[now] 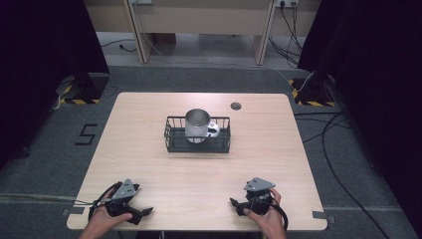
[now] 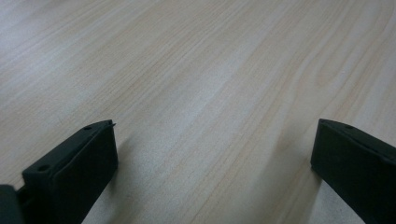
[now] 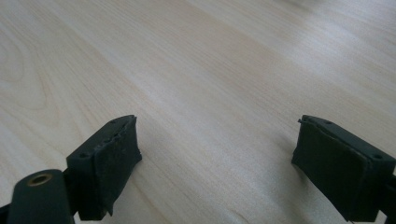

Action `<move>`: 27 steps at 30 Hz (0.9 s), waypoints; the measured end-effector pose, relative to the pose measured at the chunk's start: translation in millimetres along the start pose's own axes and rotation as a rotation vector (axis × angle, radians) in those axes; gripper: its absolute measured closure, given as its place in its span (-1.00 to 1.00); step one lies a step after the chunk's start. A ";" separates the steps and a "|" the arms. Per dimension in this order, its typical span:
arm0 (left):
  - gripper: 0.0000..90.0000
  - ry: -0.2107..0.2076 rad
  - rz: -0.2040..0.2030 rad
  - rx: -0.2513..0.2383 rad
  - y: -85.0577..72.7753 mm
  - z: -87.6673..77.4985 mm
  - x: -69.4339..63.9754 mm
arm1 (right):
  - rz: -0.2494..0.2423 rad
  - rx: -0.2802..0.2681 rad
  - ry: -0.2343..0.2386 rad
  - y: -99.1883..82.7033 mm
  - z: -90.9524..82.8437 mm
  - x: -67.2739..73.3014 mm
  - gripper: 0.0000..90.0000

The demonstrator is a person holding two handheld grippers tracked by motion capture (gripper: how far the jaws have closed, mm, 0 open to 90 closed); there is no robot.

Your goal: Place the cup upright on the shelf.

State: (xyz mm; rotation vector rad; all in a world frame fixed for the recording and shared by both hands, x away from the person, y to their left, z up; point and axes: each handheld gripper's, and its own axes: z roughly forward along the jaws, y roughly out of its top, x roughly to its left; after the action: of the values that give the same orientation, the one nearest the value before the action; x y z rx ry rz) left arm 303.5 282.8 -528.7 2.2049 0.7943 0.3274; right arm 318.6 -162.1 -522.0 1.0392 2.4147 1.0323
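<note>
Tables: one table [image 1: 149,164]
Baskets: one wire basket [image 1: 174,142]
Cups: one shiny cup [image 1: 197,124]
Grippers: two, left gripper [image 1: 144,213] and right gripper [image 1: 235,204]

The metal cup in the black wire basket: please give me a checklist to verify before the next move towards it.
1. Shiny metal cup stands upright inside the black wire basket: ok.
2. A white object lies beside the cup in the basket; whether they touch: cannot tell.
3. Left gripper open, nothing between its fingers: ok.
4. Right gripper open, nothing between its fingers: ok.
5. Light wooden table bare between grippers and basket: ok.
6. Cup's handle direction: cannot tell.
</note>
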 end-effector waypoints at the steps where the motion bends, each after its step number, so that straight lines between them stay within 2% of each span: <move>1: -1.00 0.000 0.001 0.000 0.0 0.0 0.0 | 0.000 0.001 0.000 -0.1 -0.1 0.3 -0.71; 19: -1.00 0.000 0.001 0.000 0.0 0.0 0.0 | -0.011 0.034 0.007 0.0 1.9 3.4 -0.99; 27: -1.00 0.000 0.000 0.000 0.0 0.0 0.0 | -0.011 0.034 0.008 0.0 2.0 3.4 -0.99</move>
State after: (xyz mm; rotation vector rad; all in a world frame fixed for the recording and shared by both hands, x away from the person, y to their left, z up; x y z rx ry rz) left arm 303.4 282.8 -528.7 2.2053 0.7940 0.3278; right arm 317.3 -158.7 -523.4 1.0336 2.4498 0.9961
